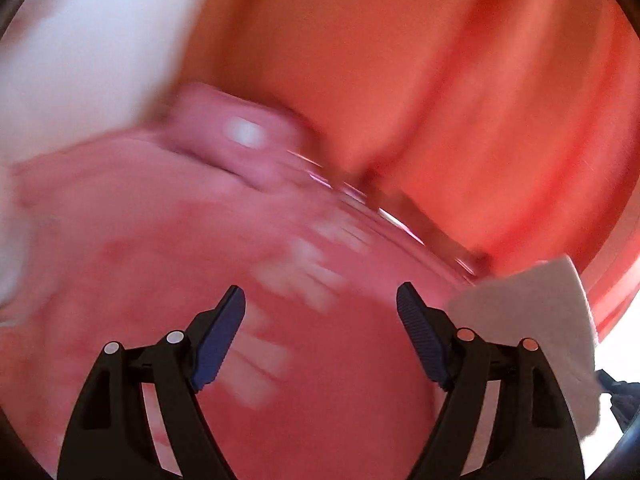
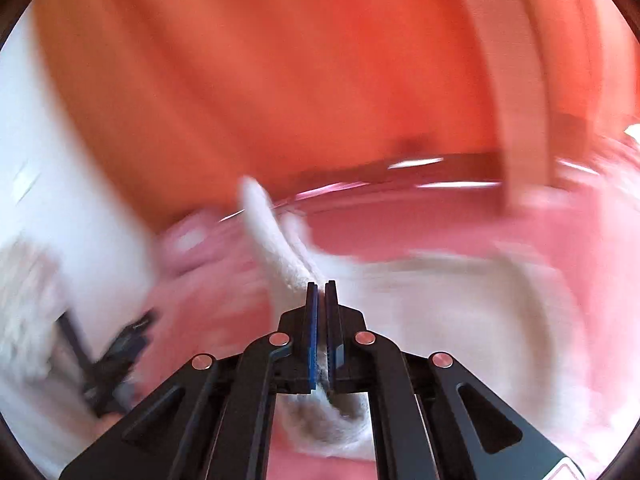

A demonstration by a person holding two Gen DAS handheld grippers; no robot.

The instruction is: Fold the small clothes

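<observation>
Right gripper (image 2: 321, 285): pinching a white cloth (image 2: 280, 252) over the pink surface (image 2: 420, 224).
Left gripper (image 1: 321, 300): hovering, jaws apart, gripping nothing.

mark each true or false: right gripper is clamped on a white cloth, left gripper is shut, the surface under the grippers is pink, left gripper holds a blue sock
The right gripper is clamped on a white cloth: true.
The left gripper is shut: false, its jaws stand wide apart.
The surface under the grippers is pink: true.
The left gripper holds a blue sock: false, nothing sits between its fingers.
</observation>
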